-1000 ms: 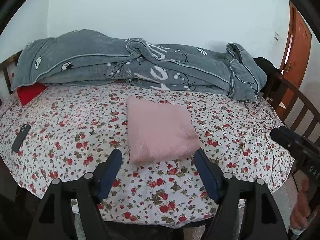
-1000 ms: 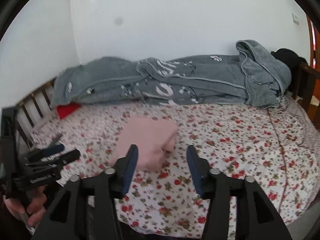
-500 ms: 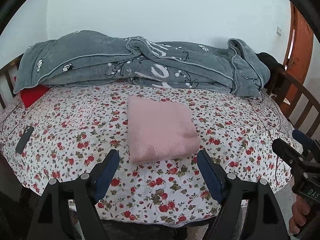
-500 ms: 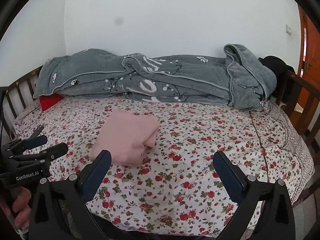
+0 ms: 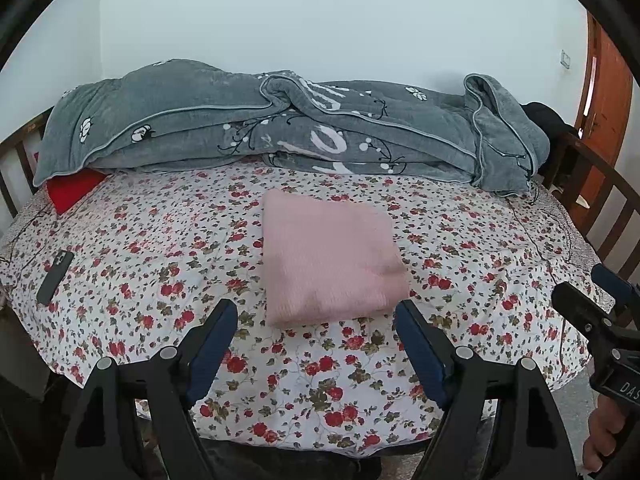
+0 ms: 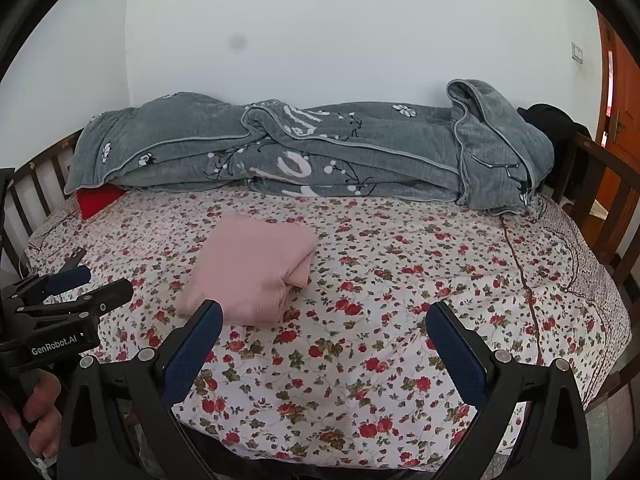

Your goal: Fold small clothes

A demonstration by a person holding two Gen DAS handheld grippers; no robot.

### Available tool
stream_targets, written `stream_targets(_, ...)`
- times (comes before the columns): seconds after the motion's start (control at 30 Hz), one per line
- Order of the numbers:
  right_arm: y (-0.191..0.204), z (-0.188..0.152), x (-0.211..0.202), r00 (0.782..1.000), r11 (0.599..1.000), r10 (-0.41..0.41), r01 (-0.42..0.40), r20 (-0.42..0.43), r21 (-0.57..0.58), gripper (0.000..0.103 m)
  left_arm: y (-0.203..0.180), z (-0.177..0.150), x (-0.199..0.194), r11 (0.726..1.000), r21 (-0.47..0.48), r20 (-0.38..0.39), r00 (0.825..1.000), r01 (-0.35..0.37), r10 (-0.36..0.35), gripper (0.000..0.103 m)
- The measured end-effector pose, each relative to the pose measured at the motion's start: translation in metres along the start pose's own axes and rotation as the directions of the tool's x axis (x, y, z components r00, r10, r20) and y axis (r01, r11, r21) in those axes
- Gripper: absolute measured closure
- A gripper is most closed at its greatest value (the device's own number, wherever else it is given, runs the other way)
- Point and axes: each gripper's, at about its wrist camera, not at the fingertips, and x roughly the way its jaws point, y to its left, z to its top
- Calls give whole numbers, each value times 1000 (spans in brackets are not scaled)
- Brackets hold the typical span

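A pink garment (image 5: 328,260) lies folded into a neat rectangle on the floral bed sheet (image 5: 160,248). In the right wrist view the same pink garment (image 6: 252,272) sits left of centre, its folded layers showing at the right edge. My left gripper (image 5: 316,320) hovers just short of the garment's near edge, open, nothing between its blue pads. My right gripper (image 6: 324,324) is wide open over bare sheet, right of the garment. Each gripper shows at the edge of the other's view, held by a hand.
A rolled grey blanket (image 5: 280,136) fills the back of the bed along the white wall. A red cushion (image 5: 72,192) peeks out at the back left. A dark phone (image 5: 54,276) lies near the left edge. Wooden rails (image 5: 600,200) bound the bed; an orange door (image 5: 604,92) stands right.
My right gripper's jaws have opened from fairly narrow to wide, and its view has swung right, so the garment sits further left. The left gripper has barely changed.
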Motion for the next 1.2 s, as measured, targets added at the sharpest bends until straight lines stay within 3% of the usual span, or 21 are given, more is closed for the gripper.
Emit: stream_targets(1.2,-6,-2,7,1000,999,6,-5,-7,31,3,2,0,1,1000,0,0,1000,-4,4,22)
